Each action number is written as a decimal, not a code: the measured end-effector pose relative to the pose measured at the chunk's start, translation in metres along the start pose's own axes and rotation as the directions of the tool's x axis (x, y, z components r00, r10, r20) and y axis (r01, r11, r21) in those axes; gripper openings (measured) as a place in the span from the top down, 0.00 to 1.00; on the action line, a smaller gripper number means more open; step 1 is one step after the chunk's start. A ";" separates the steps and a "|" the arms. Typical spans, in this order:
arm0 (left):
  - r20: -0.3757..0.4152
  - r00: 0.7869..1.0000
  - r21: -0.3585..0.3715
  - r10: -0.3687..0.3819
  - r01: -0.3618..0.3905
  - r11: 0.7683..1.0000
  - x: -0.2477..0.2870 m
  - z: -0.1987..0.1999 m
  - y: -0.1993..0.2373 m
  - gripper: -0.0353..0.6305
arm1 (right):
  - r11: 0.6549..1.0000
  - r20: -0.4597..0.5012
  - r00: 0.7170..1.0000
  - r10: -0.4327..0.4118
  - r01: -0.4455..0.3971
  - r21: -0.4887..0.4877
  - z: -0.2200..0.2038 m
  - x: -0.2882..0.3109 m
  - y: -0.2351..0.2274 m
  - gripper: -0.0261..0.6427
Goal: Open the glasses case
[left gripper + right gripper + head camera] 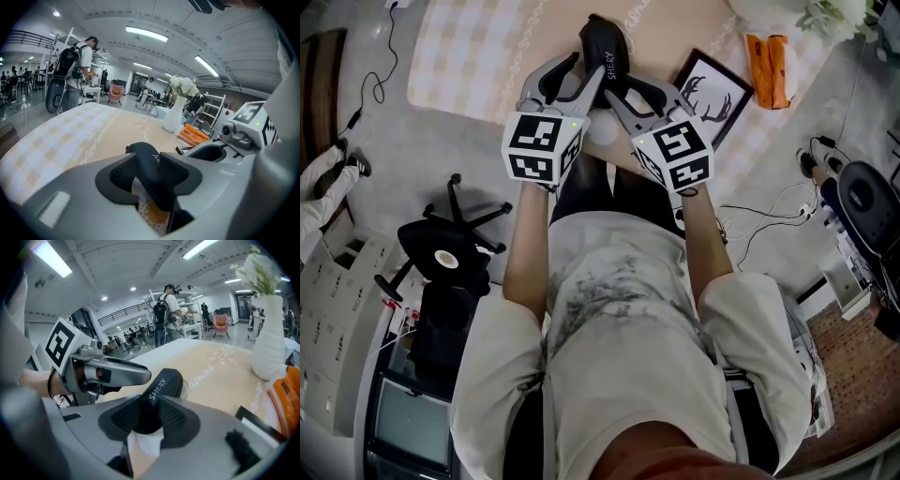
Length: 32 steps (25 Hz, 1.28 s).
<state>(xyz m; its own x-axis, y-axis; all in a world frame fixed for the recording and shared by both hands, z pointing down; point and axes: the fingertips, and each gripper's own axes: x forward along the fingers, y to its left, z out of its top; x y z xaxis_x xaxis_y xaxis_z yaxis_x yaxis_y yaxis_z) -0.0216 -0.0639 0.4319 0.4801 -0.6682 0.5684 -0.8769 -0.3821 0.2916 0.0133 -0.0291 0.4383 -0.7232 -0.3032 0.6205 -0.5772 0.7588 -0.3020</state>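
A black glasses case [607,52] printed SHERY lies tilted above the beige table runner [675,28], between both grippers. In the left gripper view the case [145,161] fills the gap of my left gripper [150,178], and both ribbed pads touch it; an orange patterned cloth shows beneath. In the right gripper view the case [164,385] sits between the pads of my right gripper [147,420], which stand wide and close beside it; white cloth shows below. From above, the left gripper [586,75] and the right gripper [623,89] meet at the case's near end.
A framed deer picture [712,94] lies to the right of the case, with orange packets [769,70] beyond it. A white vase with flowers [269,333] stands at the table's far right. An office chair [441,253] is on the floor at the left.
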 end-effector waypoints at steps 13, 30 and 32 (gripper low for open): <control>-0.012 1.000 0.004 0.026 -0.026 1.000 -0.003 0.004 0.011 0.69 | 0.992 0.028 0.998 0.054 -0.051 -0.119 0.015 0.009 0.036 0.77; -0.011 1.000 -0.051 0.028 -0.029 0.998 -0.010 0.001 0.031 0.65 | 0.967 0.006 0.992 0.124 -0.120 -0.224 0.022 0.025 0.068 0.77; -0.011 1.000 -0.054 0.024 -0.025 0.998 -0.010 0.001 0.032 0.64 | 0.961 0.000 0.994 0.110 -0.107 -0.255 0.023 0.019 0.067 0.77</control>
<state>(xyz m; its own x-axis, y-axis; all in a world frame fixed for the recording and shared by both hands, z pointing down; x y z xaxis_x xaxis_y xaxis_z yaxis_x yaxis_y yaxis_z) -0.0544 -0.0707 0.4348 0.4584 -0.6704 0.5834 -0.8885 -0.3302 0.3186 -0.0472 0.0027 0.4133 -0.7825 -0.2176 0.5834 -0.3808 0.9086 -0.1718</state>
